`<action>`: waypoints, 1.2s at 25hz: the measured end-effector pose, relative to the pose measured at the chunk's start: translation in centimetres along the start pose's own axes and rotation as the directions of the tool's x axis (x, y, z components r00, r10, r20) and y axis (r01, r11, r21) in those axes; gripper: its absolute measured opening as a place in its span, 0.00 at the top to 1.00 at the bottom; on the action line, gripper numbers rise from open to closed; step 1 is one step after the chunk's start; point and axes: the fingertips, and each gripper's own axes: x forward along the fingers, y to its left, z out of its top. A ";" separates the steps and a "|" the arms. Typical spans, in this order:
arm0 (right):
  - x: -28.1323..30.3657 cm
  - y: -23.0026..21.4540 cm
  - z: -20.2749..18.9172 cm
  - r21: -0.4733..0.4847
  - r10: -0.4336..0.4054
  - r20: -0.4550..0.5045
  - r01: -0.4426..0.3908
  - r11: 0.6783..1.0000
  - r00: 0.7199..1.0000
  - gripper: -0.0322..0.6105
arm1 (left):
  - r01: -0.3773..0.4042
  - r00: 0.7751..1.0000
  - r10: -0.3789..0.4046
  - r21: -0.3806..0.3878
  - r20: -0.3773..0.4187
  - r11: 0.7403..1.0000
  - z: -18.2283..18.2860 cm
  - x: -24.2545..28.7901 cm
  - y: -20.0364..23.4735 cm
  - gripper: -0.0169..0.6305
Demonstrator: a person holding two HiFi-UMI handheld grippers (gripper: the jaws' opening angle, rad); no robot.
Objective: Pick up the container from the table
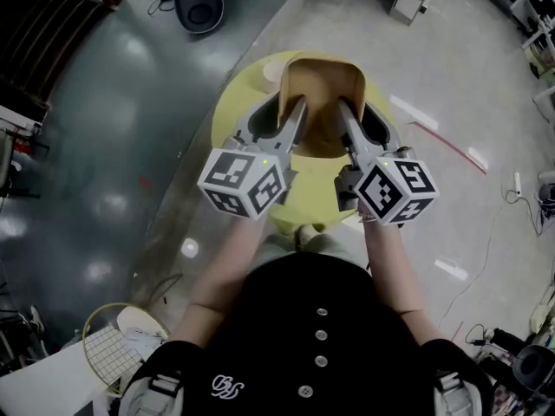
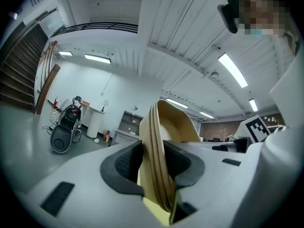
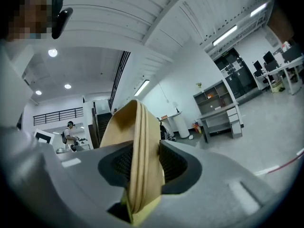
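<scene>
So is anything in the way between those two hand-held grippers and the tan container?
Nothing visible stands between them. The left hand-held gripper and the right hand-held gripper each clamp a side wall of the container, with the pads pressed right on it, over the yellow table.

Tan container, pale yellow table, glossy grey floor, black top with white buttons

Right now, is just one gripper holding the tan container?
No, the left gripper and right gripper each pinch one wall of the container.
</scene>
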 end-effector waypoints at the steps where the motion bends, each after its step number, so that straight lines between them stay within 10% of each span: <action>1: -0.1 0.2 0.6 -0.006 0.006 0.009 -0.006 1.000 1.000 0.78 | 0.004 1.000 -0.004 0.002 0.012 1.000 0.5 0.0 -0.2 0.81; 30: -2.3 4.1 4.7 -0.127 0.093 0.082 -0.083 0.988 0.992 0.78 | 0.046 0.992 -0.051 0.046 0.117 0.998 5.1 -3.1 -2.8 0.82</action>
